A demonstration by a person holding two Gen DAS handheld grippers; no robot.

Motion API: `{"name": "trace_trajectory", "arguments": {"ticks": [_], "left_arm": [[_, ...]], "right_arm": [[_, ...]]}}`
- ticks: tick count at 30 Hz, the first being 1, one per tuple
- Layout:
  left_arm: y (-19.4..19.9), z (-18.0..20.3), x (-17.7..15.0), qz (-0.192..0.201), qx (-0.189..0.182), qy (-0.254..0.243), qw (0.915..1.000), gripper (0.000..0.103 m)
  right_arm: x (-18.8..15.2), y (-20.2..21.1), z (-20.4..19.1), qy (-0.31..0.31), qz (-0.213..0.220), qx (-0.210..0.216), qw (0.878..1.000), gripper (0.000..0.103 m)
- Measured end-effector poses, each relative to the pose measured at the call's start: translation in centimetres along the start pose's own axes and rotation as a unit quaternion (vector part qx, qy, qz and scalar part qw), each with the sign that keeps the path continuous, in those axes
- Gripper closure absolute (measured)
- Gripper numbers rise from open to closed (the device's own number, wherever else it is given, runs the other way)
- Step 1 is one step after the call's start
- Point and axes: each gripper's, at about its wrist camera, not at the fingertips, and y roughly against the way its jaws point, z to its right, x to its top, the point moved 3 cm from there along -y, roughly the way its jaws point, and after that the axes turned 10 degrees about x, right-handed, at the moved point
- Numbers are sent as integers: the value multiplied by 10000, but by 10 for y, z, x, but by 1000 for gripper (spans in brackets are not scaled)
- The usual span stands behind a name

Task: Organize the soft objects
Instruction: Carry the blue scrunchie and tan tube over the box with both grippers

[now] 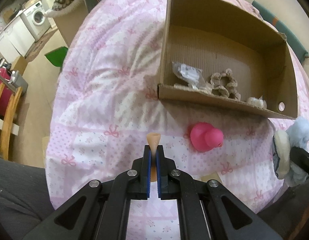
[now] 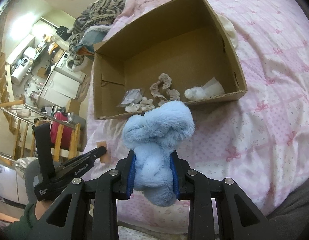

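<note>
Handling Notes: Soft Items Beside the Cardboard Box

Item in the right gripper. The blue plush toy (image 2: 157, 140) is clamped between the blue pads of the right gripper (image 2: 153, 158). The jaws stand at a narrow gap, pressed into the pile on both sides. The toy is held by its lower body, with the bulk of it bulging forward beyond the fingertips, above the pink quilt (image 2: 264, 120) and just short of the near wall of the cardboard box (image 2: 214, 98). Judged from its look, the toy is light, compressible and not fragile. The fur offers good friction, but the filling may yield and let the item sag. A hold across the thickest part of the body is preferable to a hold on a limb.

Item in the left gripper. The left gripper (image 1: 153, 150) is fully closed on a small tan rubbery piece (image 1: 153, 140), whose flared end protrudes past the fingertips. It appears light and flexible; a firm pinch on its thin stem suits it.

Items not held. A pink rubber duck (image 1: 205, 139) lies on the quilt just in front of the box. It is probably smooth and rounded, so it could slip from the pads. Grip across the body, not the head. A beige scrunchie (image 2: 162, 89) and wrapped items already lie inside the box
</note>
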Motion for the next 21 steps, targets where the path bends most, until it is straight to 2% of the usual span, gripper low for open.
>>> {"name": "trace_trajectory", "arguments": {"ticks": [9, 21], "left_arm": [[18, -5, 7, 360, 36, 77, 9993, 98], [76, -9, 43, 1062, -294, 36, 9939, 98]], "right_arm": [[-1, 16, -5, 106, 257, 273, 9992, 72], [17, 52, -21, 283, 725, 536, 9955, 72]]}}
